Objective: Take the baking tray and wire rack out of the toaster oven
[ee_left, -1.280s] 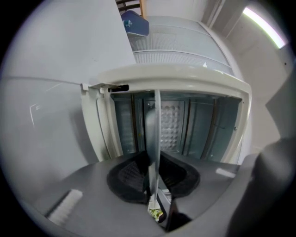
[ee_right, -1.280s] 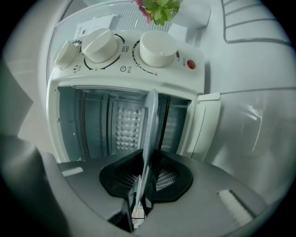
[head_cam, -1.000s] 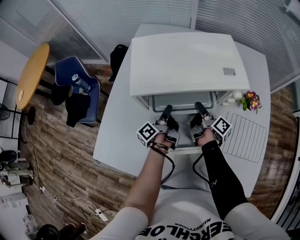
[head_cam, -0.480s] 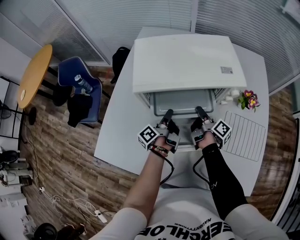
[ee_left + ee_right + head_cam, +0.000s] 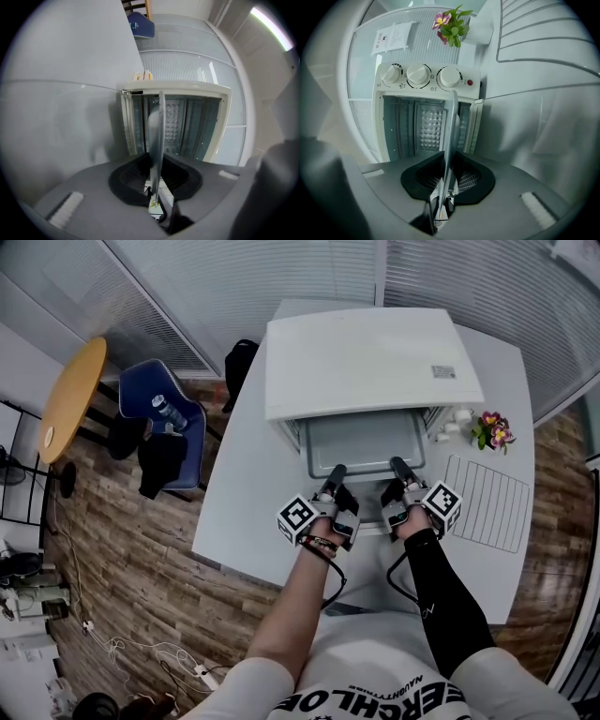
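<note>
Both grippers and the tray have come back toward the person since a second ago, and more of the tray now shows outside the oven mouth.

The left gripper (image 5: pixel 336 471) (image 5: pixel 156 176) is clenched on the tray's near rim. In its own view the thin metal edge (image 5: pixel 154 126) runs straight between the two dark pads, which press on it from either side. The right gripper (image 5: pixel 397 465) (image 5: pixel 447 176) grips the same rim further to the right, with the tray edge (image 5: pixel 451 126) pinched between its pads in the same way.

The tray (image 5: pixel 361 442) hangs level between the grippers and the oven (image 5: pixel 366 357). Its far end is still inside the cavity, and its flat grey floor faces up in the head view. Past the tray edge, both gripper views look into the oven (image 5: pixel 220 122), where a dimpled back wall and ribbed side walls show. The right gripper view also shows three white knobs and a red lamp on its front panel (image 5: pixel 419 75).

The rack (image 5: pixel 487 512) (image 5: pixel 548 42) is already out. It lies flat on the table (image 5: pixel 244 493), to the right of the oven and near the right gripper without touching it. Flowers (image 5: pixel 492 432) (image 5: pixel 452 26) stand just beyond the rack, by the oven's right corner.

Off the table to the left, a blue chair (image 5: pixel 141 390) holds a bottle (image 5: pixel 164 411) and something dark.
</note>
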Demonstrator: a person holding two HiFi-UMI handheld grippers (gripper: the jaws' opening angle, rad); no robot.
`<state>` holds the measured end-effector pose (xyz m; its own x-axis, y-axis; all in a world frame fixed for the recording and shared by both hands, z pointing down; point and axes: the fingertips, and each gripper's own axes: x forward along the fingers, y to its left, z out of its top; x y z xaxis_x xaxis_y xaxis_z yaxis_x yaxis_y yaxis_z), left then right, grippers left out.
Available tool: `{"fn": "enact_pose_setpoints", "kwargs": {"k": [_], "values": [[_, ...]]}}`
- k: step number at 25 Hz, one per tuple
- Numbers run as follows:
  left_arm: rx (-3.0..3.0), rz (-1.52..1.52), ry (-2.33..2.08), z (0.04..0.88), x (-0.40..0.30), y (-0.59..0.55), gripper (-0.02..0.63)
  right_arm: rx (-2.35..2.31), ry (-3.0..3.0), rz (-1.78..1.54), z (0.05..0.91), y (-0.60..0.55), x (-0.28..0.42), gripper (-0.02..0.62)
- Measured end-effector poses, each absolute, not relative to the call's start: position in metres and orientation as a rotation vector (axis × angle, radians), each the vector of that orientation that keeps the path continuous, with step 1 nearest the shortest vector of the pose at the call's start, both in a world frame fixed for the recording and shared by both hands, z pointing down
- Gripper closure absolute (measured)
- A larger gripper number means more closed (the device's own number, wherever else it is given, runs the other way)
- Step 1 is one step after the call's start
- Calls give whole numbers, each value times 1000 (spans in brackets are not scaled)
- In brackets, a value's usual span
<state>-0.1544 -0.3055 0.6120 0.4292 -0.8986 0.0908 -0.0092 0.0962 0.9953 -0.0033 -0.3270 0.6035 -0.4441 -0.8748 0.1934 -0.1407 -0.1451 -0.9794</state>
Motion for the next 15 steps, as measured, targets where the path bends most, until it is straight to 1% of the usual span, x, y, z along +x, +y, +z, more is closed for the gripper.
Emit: {"fn": "enact_pose_setpoints", "kwargs": {"k": [15], "values": [[1322, -778, -886, 609, -149, -273, 488, -1157, 1531, -1618, 600, -294, 2, 538]]}}
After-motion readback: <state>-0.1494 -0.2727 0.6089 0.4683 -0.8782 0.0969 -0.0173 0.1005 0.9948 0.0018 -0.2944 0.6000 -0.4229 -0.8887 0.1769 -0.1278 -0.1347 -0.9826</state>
